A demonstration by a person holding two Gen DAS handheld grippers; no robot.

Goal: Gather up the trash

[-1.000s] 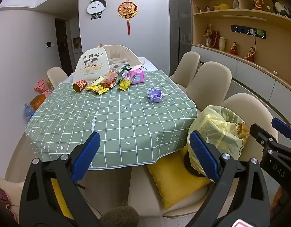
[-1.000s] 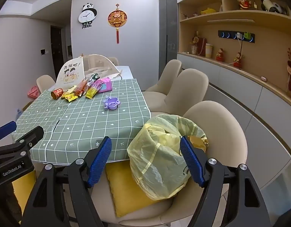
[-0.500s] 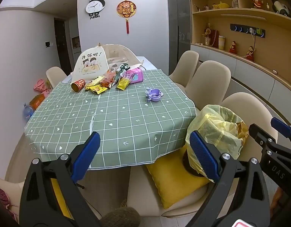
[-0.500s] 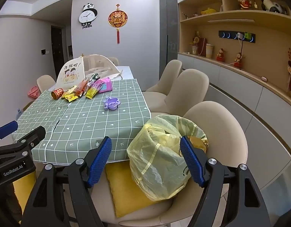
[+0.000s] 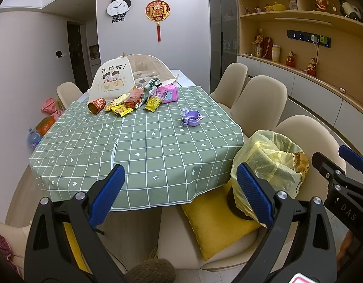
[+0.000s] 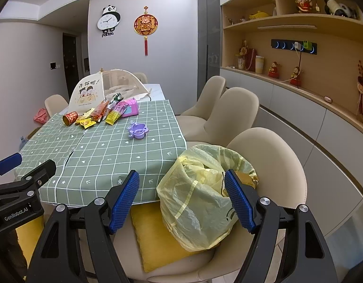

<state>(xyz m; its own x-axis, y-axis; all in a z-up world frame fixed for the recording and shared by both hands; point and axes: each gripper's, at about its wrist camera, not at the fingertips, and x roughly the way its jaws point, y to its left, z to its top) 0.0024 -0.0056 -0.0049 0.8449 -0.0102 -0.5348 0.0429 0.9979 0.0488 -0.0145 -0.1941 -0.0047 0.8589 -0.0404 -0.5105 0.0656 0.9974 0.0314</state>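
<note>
A yellow trash bag [image 5: 268,162] [image 6: 200,195] stands open on a beige chair [image 6: 271,165] beside the table. Snack wrappers [image 5: 132,101] [image 6: 96,115] and a red paper cup [image 5: 96,105] [image 6: 70,118] lie in a heap at the table's far end. A small purple toy [image 5: 191,118] [image 6: 137,131] sits nearer the right edge. My left gripper [image 5: 179,195] is open, held off the table's near edge with nothing between its fingers. My right gripper [image 6: 181,200] is open in front of the bag, also holding nothing.
A green checked tablecloth [image 5: 139,141] covers the table. A mesh food cover [image 5: 124,75] stands behind the wrappers, with a pink box [image 5: 168,94] beside them. Beige chairs [image 5: 259,99] line the right side; a yellow cushion [image 5: 217,221] lies on the near chair. Shelving runs along the right wall.
Both grippers have drifted very slightly; the view of the table and bag is almost the same. Both stay open and hold nothing.
</note>
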